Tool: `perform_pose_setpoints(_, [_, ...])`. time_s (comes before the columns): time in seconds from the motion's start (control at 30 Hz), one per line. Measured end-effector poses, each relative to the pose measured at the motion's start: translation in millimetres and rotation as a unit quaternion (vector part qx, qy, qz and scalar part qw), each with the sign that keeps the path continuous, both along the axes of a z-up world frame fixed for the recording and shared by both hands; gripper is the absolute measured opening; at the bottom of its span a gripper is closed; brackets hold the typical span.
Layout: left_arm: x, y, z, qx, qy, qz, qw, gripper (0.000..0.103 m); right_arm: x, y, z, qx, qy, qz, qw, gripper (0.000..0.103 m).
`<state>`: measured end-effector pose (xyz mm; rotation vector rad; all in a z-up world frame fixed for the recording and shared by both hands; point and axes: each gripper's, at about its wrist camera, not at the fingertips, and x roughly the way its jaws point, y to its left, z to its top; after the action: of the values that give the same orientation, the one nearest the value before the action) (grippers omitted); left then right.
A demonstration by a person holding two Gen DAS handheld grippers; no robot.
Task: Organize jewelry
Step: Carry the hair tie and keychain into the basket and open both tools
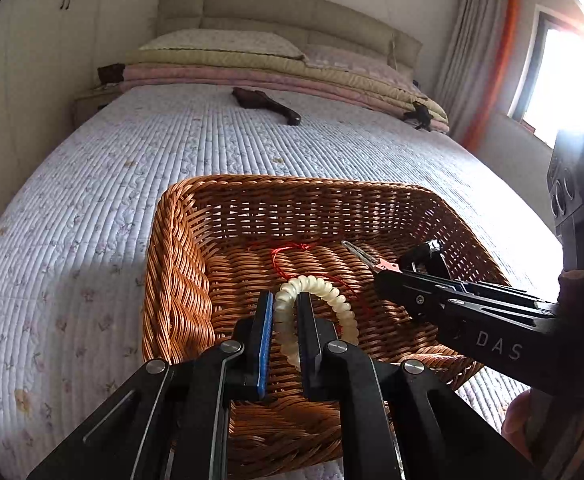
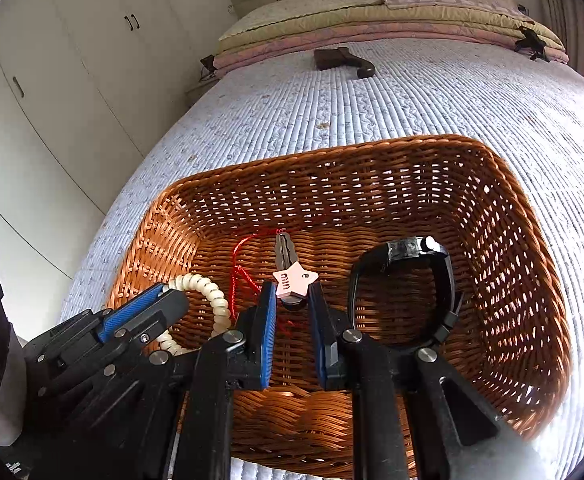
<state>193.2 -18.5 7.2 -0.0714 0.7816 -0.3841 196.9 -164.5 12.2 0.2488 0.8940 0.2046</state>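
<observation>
A brown wicker basket (image 1: 180, 280) (image 2: 531, 280) sits on the bed. My left gripper (image 1: 286, 304) (image 2: 164, 296) is inside it, shut on a cream beaded bracelet (image 1: 343, 308) (image 2: 216, 300). My right gripper (image 2: 292, 300) (image 1: 387, 276) is inside the basket too, its jaws around the end of a hair clip with a pink star (image 2: 293, 280) (image 1: 387, 267); a small gap shows on each side. A red string (image 1: 288, 250) (image 2: 244, 272) lies on the basket floor. A black watch (image 2: 443, 280) stands in the basket to the right of my right gripper.
The basket rests on a pale quilted bedspread (image 1: 92, 220) (image 2: 371, 112). A dark brown object (image 1: 266, 104) (image 2: 343, 60) lies farther up the bed. Folded quilts and pillows (image 1: 252, 64) are stacked at the headboard. White wardrobes (image 2: 52, 120) stand on the left.
</observation>
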Motion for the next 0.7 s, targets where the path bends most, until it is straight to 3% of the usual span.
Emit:
perform_pose_setpoints(0.23, [-2,1,1,-0.008,-0.002,0.002,1.0,0.013,-3,-10,0,0.019,0.007,-0.006,1.0,0.022])
perform_pose_setpoints(0.37, [-7,8,5,-0.026,-0.007,0.008,0.9996,0.032,-13,-19,3,0.051,0.002,-0.004,0.999,0.026])
perform_pose_setpoints(0.6, [-48,25,38,-0.073,-0.052,-0.002,0.996,0.032,-68,-29,27,0.039,-0.052,-0.001,0.998,0.032])
perform_pose_setpoints(0.7, [-86,30,54,-0.075,-0.079,-0.013,0.994,0.033,-105,-31,41,0.015,-0.091,-0.001,0.996,0.042])
